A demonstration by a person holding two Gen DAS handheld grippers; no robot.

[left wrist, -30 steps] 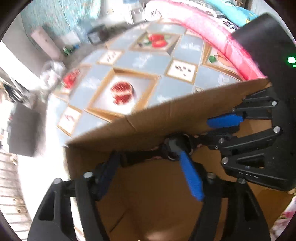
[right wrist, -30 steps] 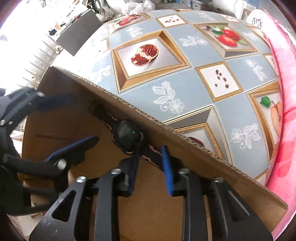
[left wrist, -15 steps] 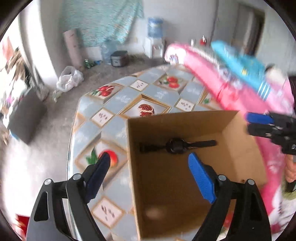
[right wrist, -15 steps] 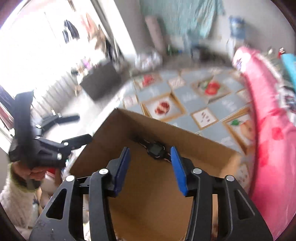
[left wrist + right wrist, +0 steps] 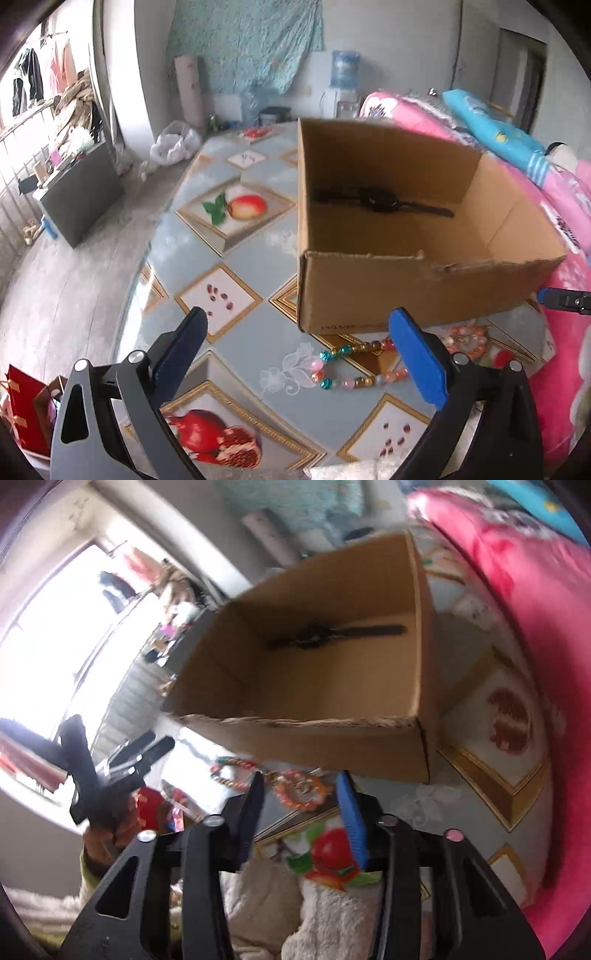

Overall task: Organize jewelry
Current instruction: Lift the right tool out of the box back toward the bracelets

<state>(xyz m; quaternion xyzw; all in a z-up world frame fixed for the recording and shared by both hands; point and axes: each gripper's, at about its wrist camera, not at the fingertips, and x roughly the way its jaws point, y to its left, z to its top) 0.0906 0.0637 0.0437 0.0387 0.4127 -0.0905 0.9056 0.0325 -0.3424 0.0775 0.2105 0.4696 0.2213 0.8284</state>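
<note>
Plainly both the left gripper [image 5: 295,354] and right gripper [image 5: 301,805] hang empty, jaws wide. Beaded strands [image 5: 354,365] (loose, tangled near the cardboard box [image 5: 406,288]) could slip or snag if pinched by one bead.

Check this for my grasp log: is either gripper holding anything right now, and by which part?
Nothing is held. The left gripper and right gripper are both open and empty; the watch lies in the cardboard box.

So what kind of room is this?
Probably a lived-in home room: a water dispenser by the wall, pink floral bedding beside the fruit-patterned table, and clothes hanging at the window.
</note>
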